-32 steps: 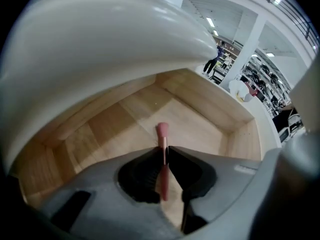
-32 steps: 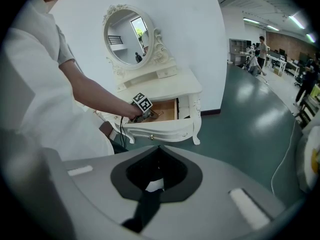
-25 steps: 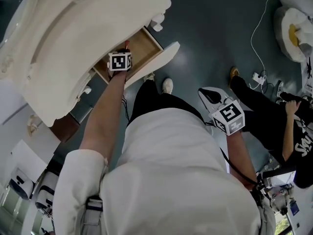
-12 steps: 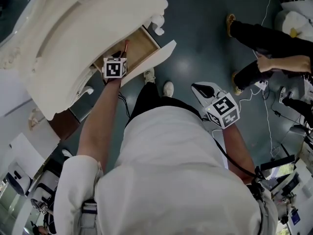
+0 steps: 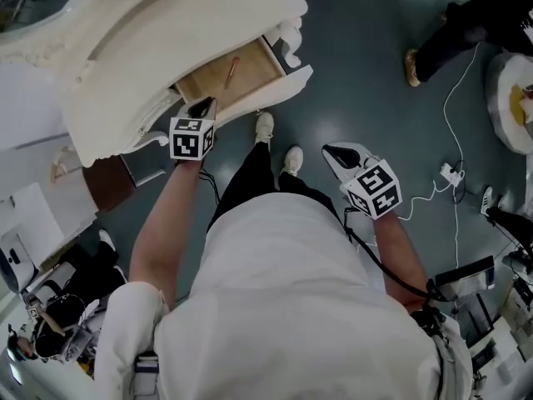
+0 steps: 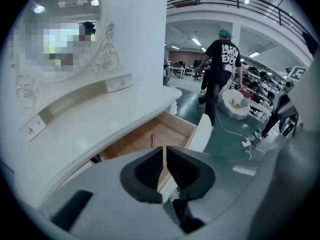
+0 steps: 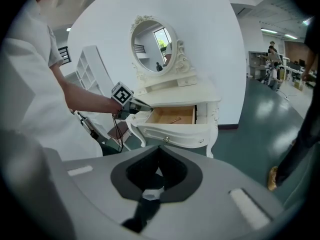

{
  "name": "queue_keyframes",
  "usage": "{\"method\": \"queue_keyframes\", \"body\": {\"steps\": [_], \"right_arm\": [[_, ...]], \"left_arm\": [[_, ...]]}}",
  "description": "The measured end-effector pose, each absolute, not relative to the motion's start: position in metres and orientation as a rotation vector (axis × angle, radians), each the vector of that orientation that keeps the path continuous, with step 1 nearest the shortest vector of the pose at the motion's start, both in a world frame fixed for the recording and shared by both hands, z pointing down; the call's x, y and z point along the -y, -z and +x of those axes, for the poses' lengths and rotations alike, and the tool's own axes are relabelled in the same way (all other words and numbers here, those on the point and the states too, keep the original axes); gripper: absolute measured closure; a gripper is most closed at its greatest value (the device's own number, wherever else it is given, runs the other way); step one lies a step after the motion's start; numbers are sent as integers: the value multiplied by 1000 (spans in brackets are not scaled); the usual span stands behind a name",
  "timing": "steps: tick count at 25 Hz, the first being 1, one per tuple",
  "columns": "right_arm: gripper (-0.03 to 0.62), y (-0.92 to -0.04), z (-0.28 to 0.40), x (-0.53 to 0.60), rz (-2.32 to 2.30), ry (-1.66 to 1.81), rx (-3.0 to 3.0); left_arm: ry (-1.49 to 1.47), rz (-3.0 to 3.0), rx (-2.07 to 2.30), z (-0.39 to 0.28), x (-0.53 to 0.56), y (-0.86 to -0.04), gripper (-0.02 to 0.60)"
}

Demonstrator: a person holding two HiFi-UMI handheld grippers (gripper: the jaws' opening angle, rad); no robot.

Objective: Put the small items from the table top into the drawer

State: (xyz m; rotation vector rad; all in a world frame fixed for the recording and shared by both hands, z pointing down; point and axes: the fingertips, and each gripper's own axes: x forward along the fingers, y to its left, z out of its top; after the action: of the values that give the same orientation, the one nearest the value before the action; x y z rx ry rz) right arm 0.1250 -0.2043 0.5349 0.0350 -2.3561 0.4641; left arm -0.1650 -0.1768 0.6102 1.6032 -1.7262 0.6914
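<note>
Against the white wall, a white dressing table (image 7: 200, 95) on carved legs, with an oval mirror (image 7: 155, 41) in a scrolled frame above it. All around, a glossy dark green-grey floor (image 5: 358, 48). Far off to the right on that floor, a person in black clothes (image 5: 479, 19), well apart from the table.

Under the table top, one drawer (image 5: 206, 83) pulled well out: pale wood inside, white front with a small knob, the open side facing the wearer of the head camera. Just in front of the drawer, that person's two light shoes (image 5: 264, 126) on the floor.

Left gripper (image 6: 164, 151) held out on a bare arm at the drawer's left front corner, just beside the table's edge; whether touching that edge, not clear. Jaws pressed together but for a hairline slit, with nothing held between them.

Right gripper (image 7: 158, 151) kept low at the person's right side, well apart from the table and aimed at it across the floor. Jaws closed on each other, tip to tip, empty.

Out to the right on the floor, a thin white cable (image 5: 455, 123) trailing to a small plug block.

Inside the drawer, a slim reddish stick-like item (image 5: 231, 71) lying flat and aslant on the wooden bottom, away from the front panel; too small to tell its kind.
</note>
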Motion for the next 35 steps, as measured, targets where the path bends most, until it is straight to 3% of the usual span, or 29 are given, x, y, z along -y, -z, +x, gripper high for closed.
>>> {"method": "queue_keyframes", "body": {"steps": [3,15,24,35], "right_arm": [[592,-538,124,193,-18,-451,2367],[592,-526,101,163,-57,-377,2399],[592,-490,52,53,-30,-274,2407],[592,-484,19,-65,21,-231,2412]], "left_arm": [[-651,1635,1739,-143,153,-583,578],[-511,1890,1571,-61,100,-506,580],[-401,2065,1466,-54,-15,-444,580],[-401,2154,1378,-69,-132,-445,580]]}}
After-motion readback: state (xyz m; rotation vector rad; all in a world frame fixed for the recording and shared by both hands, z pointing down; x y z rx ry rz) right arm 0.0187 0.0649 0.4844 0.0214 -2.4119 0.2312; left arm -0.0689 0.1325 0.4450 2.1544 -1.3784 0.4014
